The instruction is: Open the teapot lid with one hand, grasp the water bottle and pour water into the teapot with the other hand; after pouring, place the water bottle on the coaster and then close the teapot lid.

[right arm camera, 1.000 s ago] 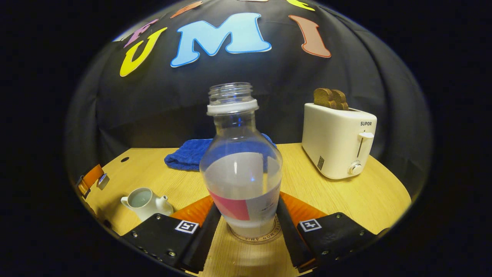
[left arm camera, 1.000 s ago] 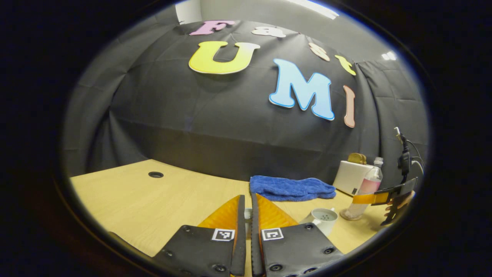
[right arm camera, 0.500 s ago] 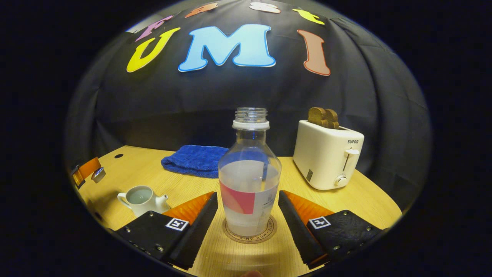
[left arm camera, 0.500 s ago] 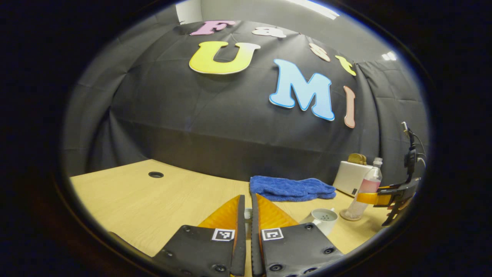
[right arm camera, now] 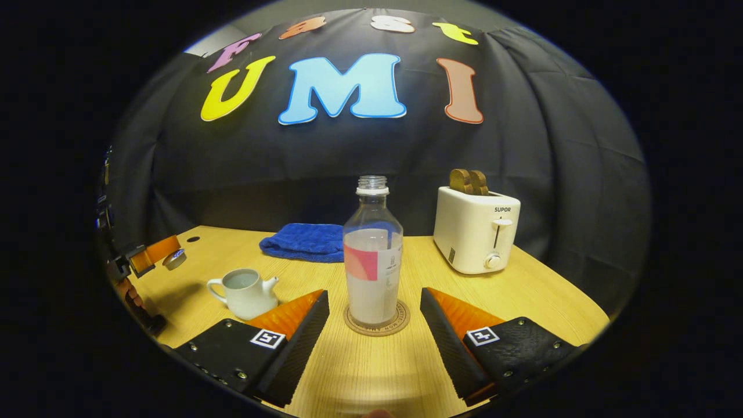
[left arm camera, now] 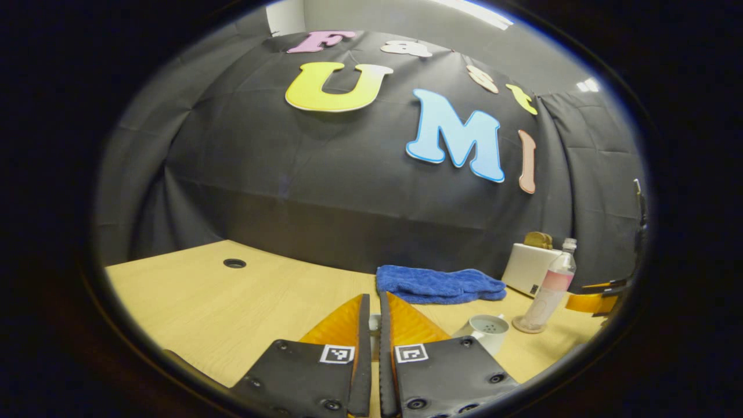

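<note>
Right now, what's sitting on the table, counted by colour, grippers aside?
White: 2, the teapot and the toaster
Blue: 1, the towel
Clear: 1, the water bottle
Brown: 1, the coaster under that bottle
Total: 5

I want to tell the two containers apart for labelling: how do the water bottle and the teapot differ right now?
The water bottle is tall, narrow and see-through, while the teapot is squat, white and opaque. The bottle stands on a round coaster; the teapot sits straight on the table. The teapot has a handle and spout; the bottle has neither. Both stand upright, open at the top and free of the grippers.
</note>
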`<state>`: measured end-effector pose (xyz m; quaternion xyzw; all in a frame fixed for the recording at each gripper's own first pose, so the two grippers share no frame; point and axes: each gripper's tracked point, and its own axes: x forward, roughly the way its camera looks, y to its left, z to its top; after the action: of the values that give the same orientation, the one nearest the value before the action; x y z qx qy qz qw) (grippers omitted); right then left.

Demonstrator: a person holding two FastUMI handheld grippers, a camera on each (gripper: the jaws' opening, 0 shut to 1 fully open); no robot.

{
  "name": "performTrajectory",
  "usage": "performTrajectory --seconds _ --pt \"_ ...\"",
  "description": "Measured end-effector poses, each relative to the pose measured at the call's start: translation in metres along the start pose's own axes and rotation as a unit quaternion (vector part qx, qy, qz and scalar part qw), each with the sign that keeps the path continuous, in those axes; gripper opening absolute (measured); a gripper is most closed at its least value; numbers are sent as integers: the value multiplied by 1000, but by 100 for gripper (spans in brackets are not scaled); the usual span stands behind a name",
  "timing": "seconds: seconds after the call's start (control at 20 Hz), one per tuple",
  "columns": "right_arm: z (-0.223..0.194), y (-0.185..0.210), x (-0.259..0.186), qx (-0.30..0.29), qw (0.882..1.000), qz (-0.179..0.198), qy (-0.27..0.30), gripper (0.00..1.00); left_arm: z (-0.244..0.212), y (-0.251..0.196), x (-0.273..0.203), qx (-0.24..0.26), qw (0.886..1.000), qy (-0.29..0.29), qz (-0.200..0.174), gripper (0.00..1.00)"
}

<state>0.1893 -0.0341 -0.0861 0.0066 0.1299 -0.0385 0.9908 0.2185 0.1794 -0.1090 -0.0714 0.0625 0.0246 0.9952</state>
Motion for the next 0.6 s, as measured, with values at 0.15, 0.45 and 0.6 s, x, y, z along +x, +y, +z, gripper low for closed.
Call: performTrajectory --seconds 0.15,0.45,0.6 --pt "-10 5 -23 -20 1000 -4 -3 98 1 -3 0 7 1000 1 -3 12" --pt "-23 25 -50 -17 999 29 -21 98 -4 -12 1 38 999 10 -5 14" --pt "-19 24 -55 -14 999 33 -29 98 0 -7 2 48 999 1 7 15"
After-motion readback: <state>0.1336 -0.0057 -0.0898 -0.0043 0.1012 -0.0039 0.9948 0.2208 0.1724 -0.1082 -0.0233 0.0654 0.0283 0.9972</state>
